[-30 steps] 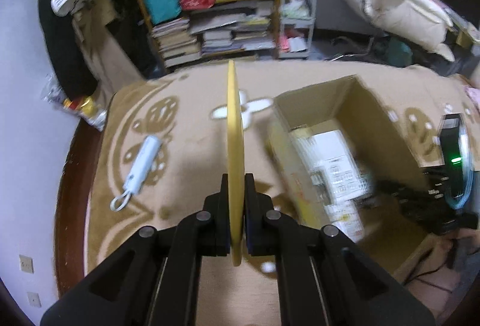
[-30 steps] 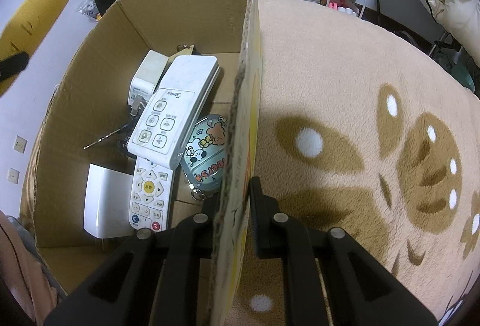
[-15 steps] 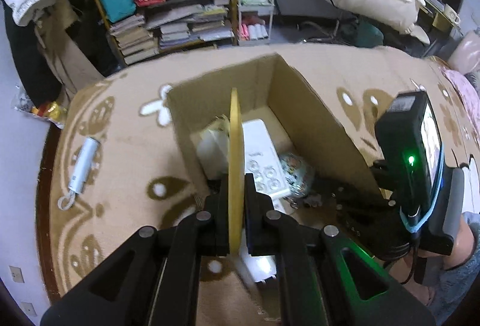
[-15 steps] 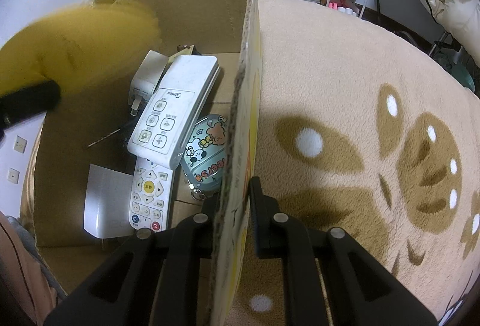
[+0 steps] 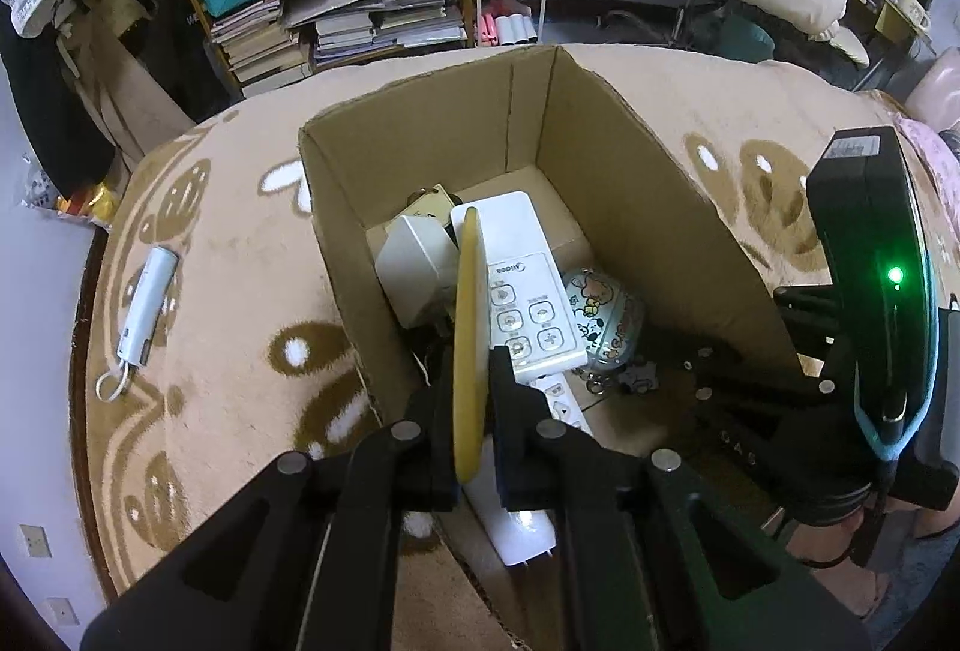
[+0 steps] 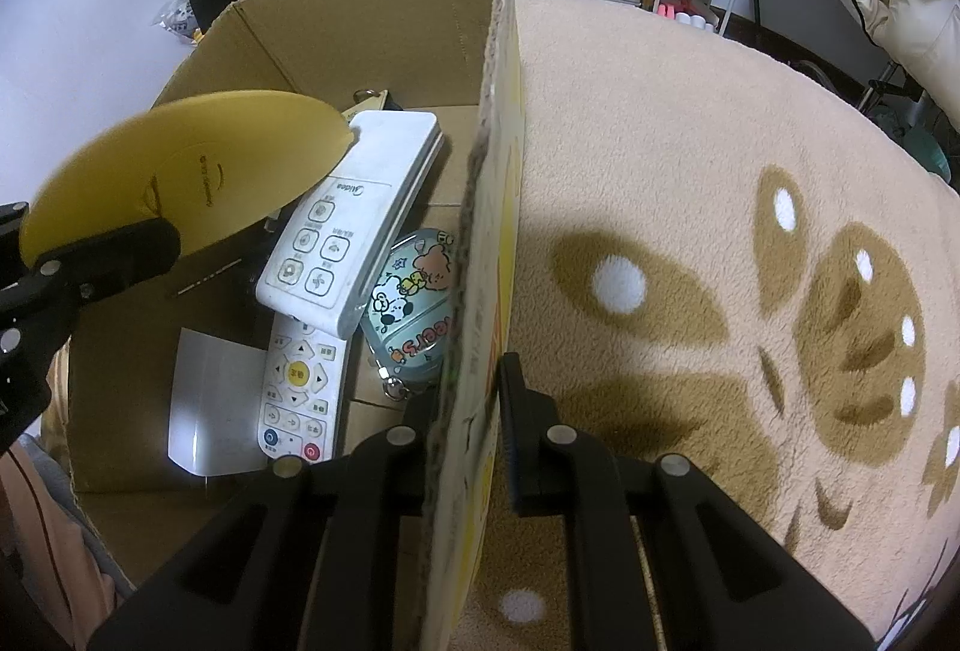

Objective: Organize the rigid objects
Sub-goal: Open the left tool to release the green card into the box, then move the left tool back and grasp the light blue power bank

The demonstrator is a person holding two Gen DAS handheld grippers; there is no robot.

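Over the open cardboard box (image 5: pixel 606 153), the left gripper (image 5: pixel 471 411) hangs with a thin yellow disc (image 5: pixel 467 339) standing on edge between its fingers; the jaws are just starting to part, and the disc is still between them. From the right wrist view that disc (image 6: pixel 198 177) shows its broad face, tilted above the left half of the box, its tip reaching just over the top end of the big white remote (image 6: pixel 354 219).

The right gripper (image 6: pixel 465 411) is pinched narrow on the box's right wall (image 6: pixel 480 243), one finger inside and one outside.

Inside the box, the big white remote lies slanted across a smaller remote (image 6: pixel 297 393) with a yellow centre button. Just right of them, against the held wall, is a round cartoon-printed tin (image 6: pixel 408 315). A white block (image 5: pixel 414 261) lies left of the big remote, and a white sheet-like thing (image 6: pixel 210 405) lies near the box's front left.

Left of the box, well apart on the patterned beige blanket (image 5: pixel 228 303), lies a slim white stick with a loop cord (image 5: pixel 144 315). A cluttered bookshelf (image 5: pixel 336 3) stands beyond the box.
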